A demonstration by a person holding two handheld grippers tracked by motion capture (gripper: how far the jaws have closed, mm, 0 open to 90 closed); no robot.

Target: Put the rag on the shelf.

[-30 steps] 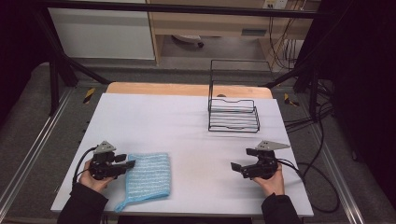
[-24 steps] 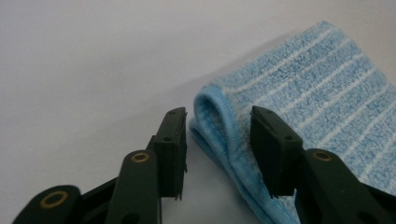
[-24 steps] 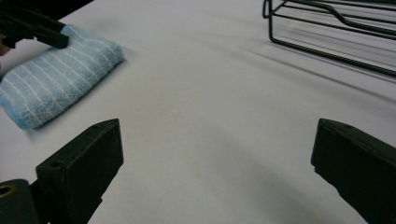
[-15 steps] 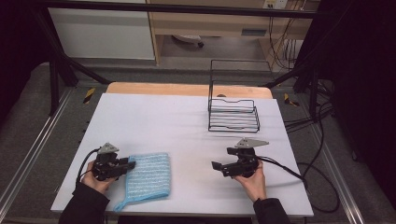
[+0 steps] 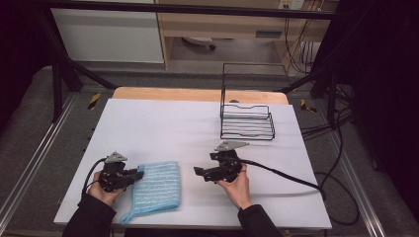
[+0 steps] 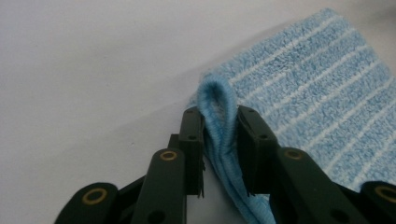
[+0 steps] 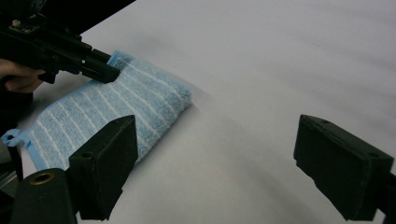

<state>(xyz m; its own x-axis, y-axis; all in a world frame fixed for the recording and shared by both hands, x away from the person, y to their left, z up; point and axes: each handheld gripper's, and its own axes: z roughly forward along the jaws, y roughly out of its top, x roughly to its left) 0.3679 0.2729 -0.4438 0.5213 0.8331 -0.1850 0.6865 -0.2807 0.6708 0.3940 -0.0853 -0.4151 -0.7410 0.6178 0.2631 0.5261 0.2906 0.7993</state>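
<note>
A light blue striped towel (image 5: 154, 189) lies folded on the white table (image 5: 163, 128) near its front left. My left gripper (image 5: 138, 175) is shut on the towel's left edge; in the left gripper view a fold of blue towel (image 6: 218, 121) is pinched between the two black jaws. My right gripper (image 5: 197, 172) stands open just right of the towel, pointing left at it, nothing between its fingers. In the right gripper view the towel (image 7: 112, 109) lies ahead at the left, with the left gripper (image 7: 109, 72) on its far edge.
A black wire rack (image 5: 246, 116) stands at the back right of the table. A black cable (image 5: 286, 175) trails from my right gripper off the table's right side. A wooden strip (image 5: 197, 94) borders the far edge.
My right gripper has moved left across the table, from the front right toward the towel. The left gripper has stayed at the towel's edge.
</note>
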